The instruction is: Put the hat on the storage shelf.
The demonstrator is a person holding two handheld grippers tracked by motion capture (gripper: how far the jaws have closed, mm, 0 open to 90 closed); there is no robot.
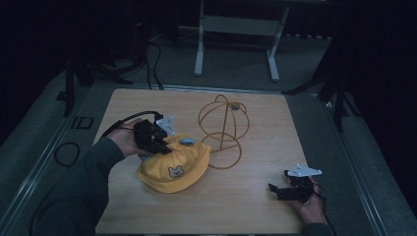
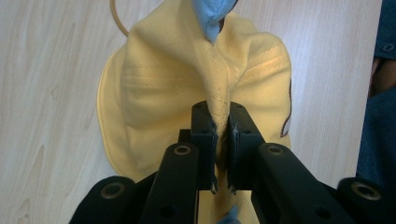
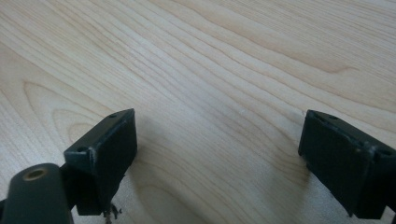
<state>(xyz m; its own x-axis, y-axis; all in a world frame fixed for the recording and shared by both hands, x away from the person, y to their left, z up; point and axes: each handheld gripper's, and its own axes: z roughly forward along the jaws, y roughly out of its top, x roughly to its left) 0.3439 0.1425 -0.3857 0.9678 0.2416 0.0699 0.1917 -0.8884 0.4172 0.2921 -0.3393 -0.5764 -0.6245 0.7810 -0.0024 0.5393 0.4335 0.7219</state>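
A yellow child's cap (image 1: 173, 164) with a bear patch and a light blue trim lies on the wooden table (image 1: 255, 196), left of centre. My left gripper (image 1: 160, 142) is at the cap's back left edge, shut on a pinched fold of its yellow fabric (image 2: 219, 109), which rises between the jaws. In the left gripper view the cap (image 2: 154, 93) hangs from that fold above the tabletop. My right gripper (image 1: 276, 189) rests low near the table's front right corner, far from the cap. Its fingers (image 3: 105, 149) stand wide open over bare wood.
A golden wire hat stand (image 1: 223, 129) of crossed hoops stands just right of the cap, near the table's middle. A dark sleeve (image 1: 74, 196) comes in from the lower left. White table legs (image 1: 198, 49) stand on the floor beyond.
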